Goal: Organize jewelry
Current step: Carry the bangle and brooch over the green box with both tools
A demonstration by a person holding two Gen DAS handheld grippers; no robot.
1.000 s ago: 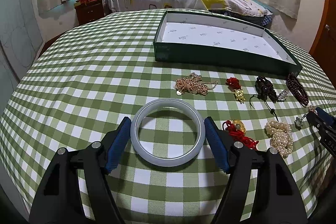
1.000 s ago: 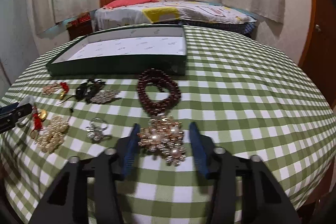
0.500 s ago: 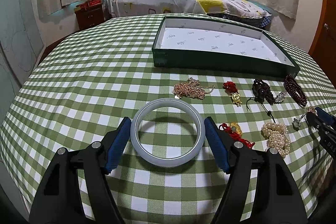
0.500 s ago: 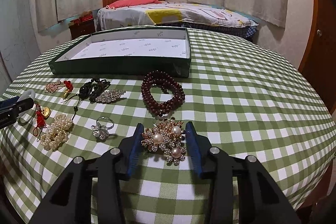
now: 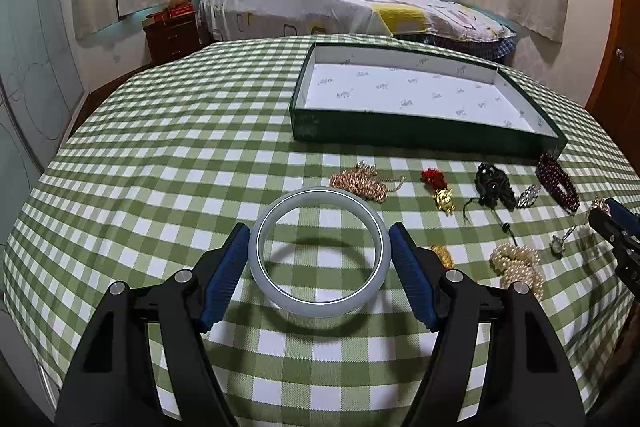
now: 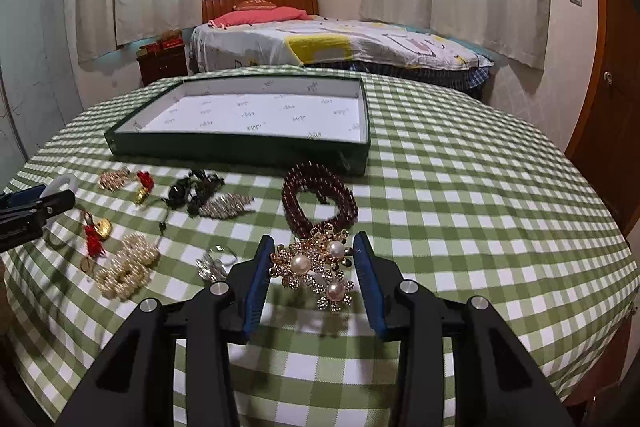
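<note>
My left gripper point(image 5: 319, 259) is shut on a pale grey-white bangle point(image 5: 276, 291) and holds it above the checked table; its shadow lies on the cloth below. My right gripper point(image 6: 313, 269) is shut on a gold flower brooch with pearls point(image 6: 316, 271), lifted off the cloth. An empty dark green tray with white lining point(image 5: 420, 129) stands behind the jewelry; it also shows in the right wrist view point(image 6: 240, 143).
Loose pieces lie in front of the tray: a gold chain point(image 5: 364, 183), red-and-gold charms point(image 5: 438, 189), a black bead piece point(image 5: 494, 187), a dark red bead bracelet point(image 6: 318, 197), a pearl bracelet point(image 6: 126, 267), a ring point(image 6: 214, 261). A bed stands behind the table.
Both grippers have risen with their pieces: the bangle and the brooch are lifted off the cloth, and the right gripper's jaws closed in on the brooch.
</note>
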